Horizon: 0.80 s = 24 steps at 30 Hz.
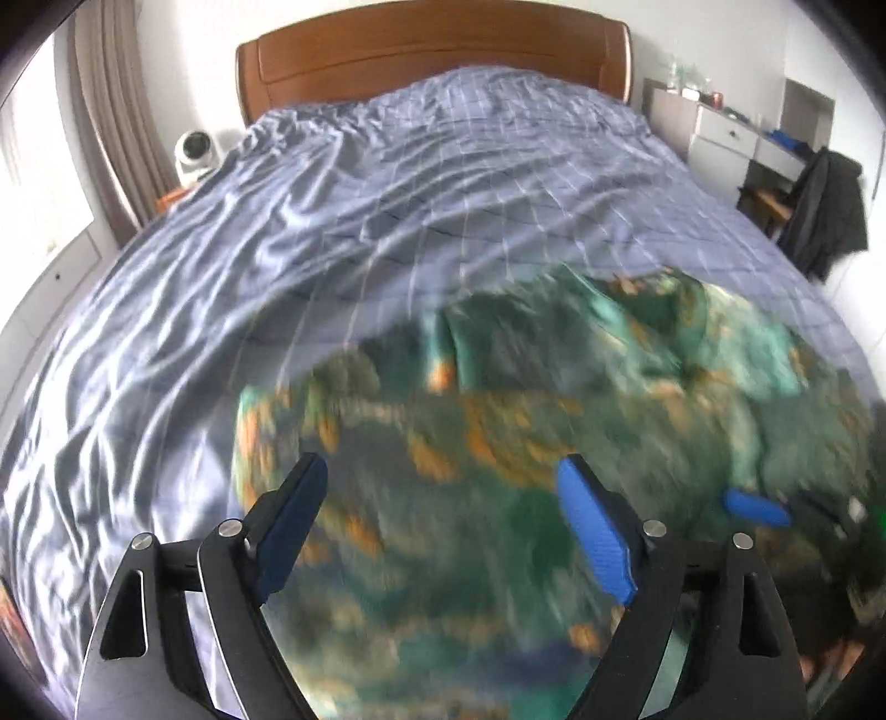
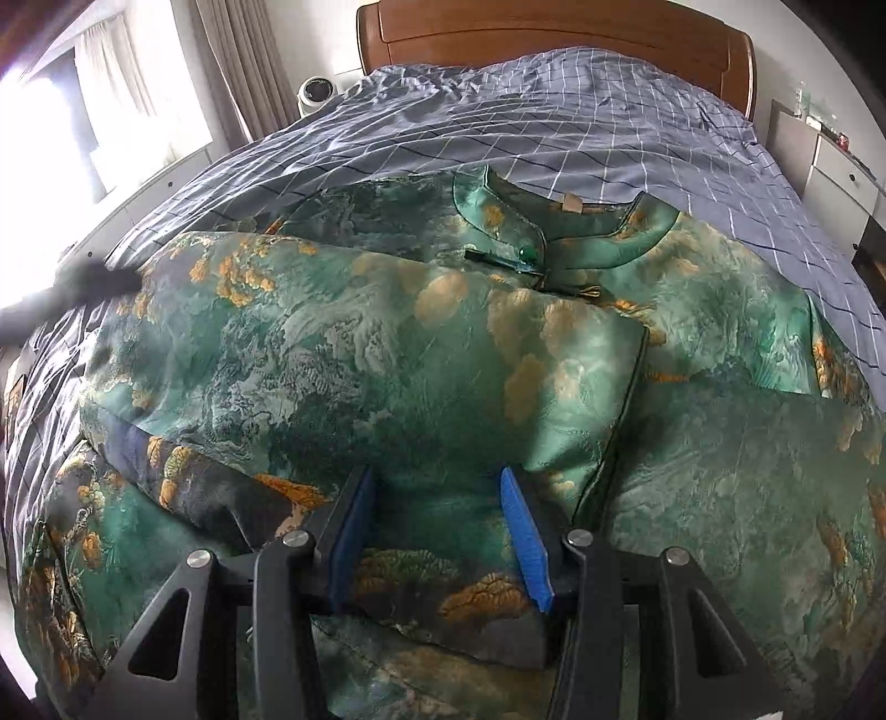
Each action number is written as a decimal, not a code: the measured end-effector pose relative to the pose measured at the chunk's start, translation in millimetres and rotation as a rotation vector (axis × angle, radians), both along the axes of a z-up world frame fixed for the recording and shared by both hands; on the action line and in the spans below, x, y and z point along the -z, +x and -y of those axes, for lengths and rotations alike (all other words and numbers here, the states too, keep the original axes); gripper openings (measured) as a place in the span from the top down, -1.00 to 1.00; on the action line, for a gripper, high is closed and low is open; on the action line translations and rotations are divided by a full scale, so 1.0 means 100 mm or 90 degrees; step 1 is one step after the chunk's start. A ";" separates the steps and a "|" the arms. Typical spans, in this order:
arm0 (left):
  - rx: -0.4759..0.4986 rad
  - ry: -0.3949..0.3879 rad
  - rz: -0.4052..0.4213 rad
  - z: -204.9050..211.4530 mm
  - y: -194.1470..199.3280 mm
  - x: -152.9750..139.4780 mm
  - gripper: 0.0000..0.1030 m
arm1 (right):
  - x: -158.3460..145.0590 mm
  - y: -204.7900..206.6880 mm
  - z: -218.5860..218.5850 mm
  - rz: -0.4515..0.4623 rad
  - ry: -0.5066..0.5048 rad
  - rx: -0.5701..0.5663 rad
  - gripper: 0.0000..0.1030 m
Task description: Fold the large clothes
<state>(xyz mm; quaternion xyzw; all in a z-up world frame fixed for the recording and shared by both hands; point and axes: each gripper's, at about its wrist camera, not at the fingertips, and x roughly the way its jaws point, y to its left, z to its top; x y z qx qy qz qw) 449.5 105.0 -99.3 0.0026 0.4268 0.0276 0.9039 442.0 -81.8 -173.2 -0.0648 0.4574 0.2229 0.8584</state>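
Observation:
A green silk garment with orange and gold landscape print lies spread on the bed, collar toward the headboard, with one side folded across its front. It shows blurred in the left wrist view. My right gripper is open, its blue pads on either side of a folded edge of the garment without pinching it. My left gripper is open and empty just above the garment's left part. The right gripper's blue pad shows at the right of the left wrist view.
The bed has a wrinkled blue-grey checked sheet and a wooden headboard. A white round fan stands at the bed's left, curtains behind it. A white dresser and a dark coat on a chair stand at the right.

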 end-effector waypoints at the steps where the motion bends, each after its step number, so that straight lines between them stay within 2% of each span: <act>1: -0.009 0.001 -0.005 -0.03 0.10 0.06 -0.67 | 0.00 0.00 0.00 0.000 0.002 0.000 0.07; 5: -0.065 -0.045 -0.068 -0.33 0.39 0.50 -0.68 | 0.01 0.01 0.01 0.001 0.003 -0.001 0.07; 6: -0.076 -0.068 -0.095 -0.42 0.43 0.69 -0.70 | 0.01 0.02 0.02 0.001 0.003 -0.001 0.07; 8: -0.072 -0.102 -0.094 -0.50 0.40 0.86 -0.71 | 0.03 0.03 0.02 0.002 0.004 -0.002 0.07; 10: -0.067 -0.086 -0.073 -0.47 0.34 0.89 -0.72 | 0.03 0.03 0.02 0.004 0.005 -0.003 0.07; 17: -0.057 -0.063 -0.076 -0.37 0.21 0.77 -0.72 | 0.05 0.02 0.01 0.008 0.004 -0.003 0.07; 21: 0.008 -0.052 -0.052 -0.23 -0.15 0.53 -0.86 | 0.05 0.02 0.01 0.011 0.004 -0.002 0.07; 24: 0.036 -0.002 -0.064 -0.10 -0.29 0.64 -0.87 | 0.06 0.00 -0.01 0.018 -0.001 -0.001 0.07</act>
